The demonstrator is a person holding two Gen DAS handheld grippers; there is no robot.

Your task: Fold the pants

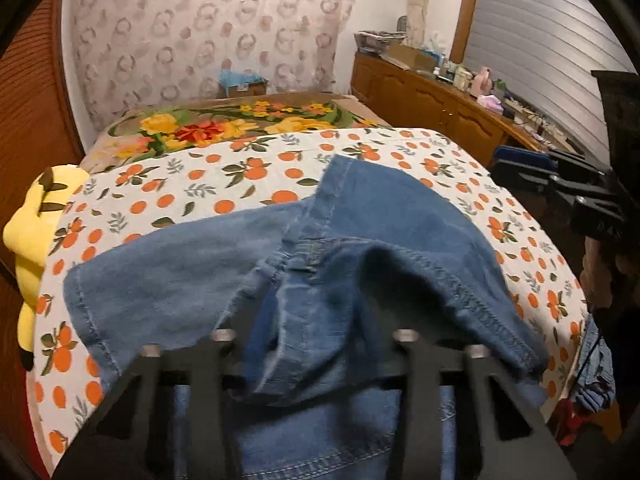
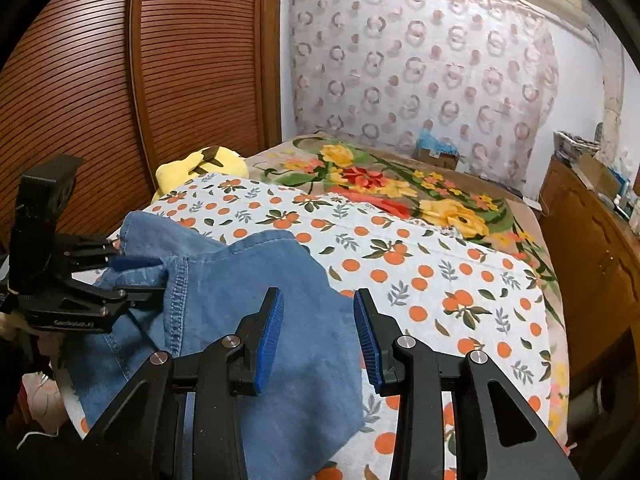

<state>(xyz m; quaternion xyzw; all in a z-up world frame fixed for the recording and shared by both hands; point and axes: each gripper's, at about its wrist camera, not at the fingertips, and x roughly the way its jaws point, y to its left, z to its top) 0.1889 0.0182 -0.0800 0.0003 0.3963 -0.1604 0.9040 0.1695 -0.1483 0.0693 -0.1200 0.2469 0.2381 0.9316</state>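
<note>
Fingers (image 2: pixel 138 276) of the left gripper pinch a bunched denim edge of the pants (image 2: pixel 248 280) on the bed (image 2: pixel 460 280); the right fingers (image 2: pixel 276 320) stand apart, empty, over the cloth. Risk: that thin pinch may slip when lifted, dropping the fold crooked.

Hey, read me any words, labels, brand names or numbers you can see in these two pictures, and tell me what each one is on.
Pale lettering on the side of the left gripper, seen in the right wrist view: too blurred to read for sure.
Jeans: no label or writing shows.
Boxes and bottles on the wooden sideboard: too small to read.
Nothing else carries text.
</note>
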